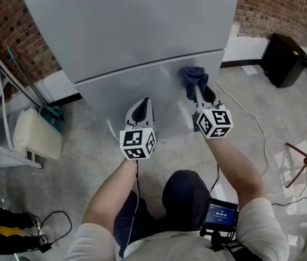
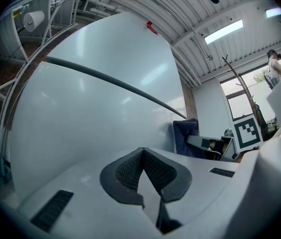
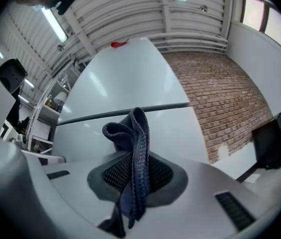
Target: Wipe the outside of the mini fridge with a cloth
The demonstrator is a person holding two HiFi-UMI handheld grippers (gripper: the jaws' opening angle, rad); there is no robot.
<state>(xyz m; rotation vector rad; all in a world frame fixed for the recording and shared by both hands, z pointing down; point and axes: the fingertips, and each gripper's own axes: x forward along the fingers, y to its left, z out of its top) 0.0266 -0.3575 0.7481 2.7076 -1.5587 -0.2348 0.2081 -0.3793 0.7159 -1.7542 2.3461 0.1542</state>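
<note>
Blue cloth point(image 3: 133, 148) is pinched in our right claw point(image 3: 133, 172), at the grey fridge point(image 1: 131, 26) just under its door gap point(image 1: 142, 68). Our left claw point(image 2: 142, 172) is closed, holding nothing, near the fridge.

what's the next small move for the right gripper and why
Probably sweep the cloth sideways across the fridge below the door seam: the right gripper has its jaws shut on the cloth right at that seam, and the left gripper is shut and empty.
</note>
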